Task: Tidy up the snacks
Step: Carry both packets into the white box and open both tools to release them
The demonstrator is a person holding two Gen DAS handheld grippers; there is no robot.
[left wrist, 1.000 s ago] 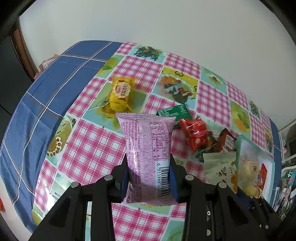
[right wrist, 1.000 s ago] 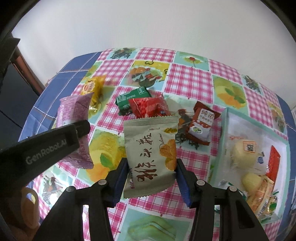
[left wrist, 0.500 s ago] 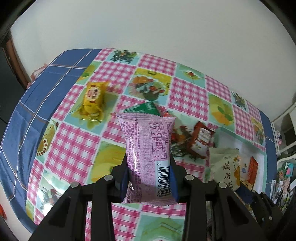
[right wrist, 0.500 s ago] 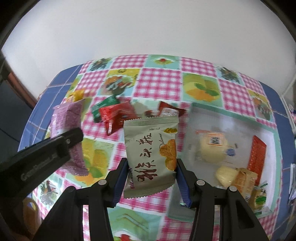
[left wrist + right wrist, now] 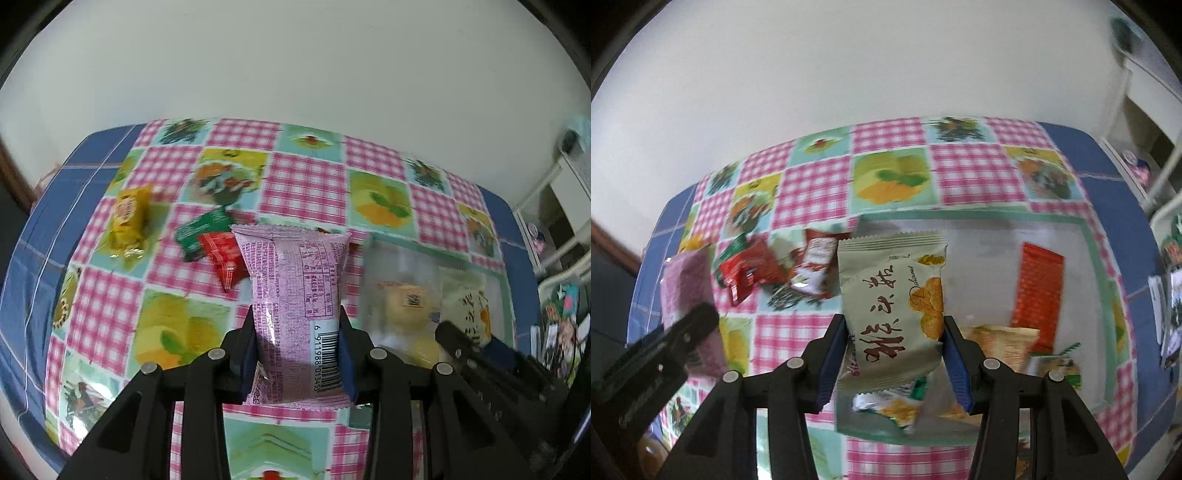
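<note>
My left gripper is shut on a pink snack packet, held upright above the chequered tablecloth. My right gripper is shut on a pale green packet that hangs over the left part of a mint-rimmed tray. In the tray lie an orange-red packet, a wrapped bun and several other snacks. Loose on the cloth to the left are a yellow packet, a green packet, a red packet and a brown-red packet.
A white wall runs along the table's far side. The patterned cloth has a blue border on the left and right. A white rack with small items stands beyond the table's right edge.
Both grippers have moved right with their packets still held. The right one now hangs over the tray, and the loose snacks have slid left in both views.
</note>
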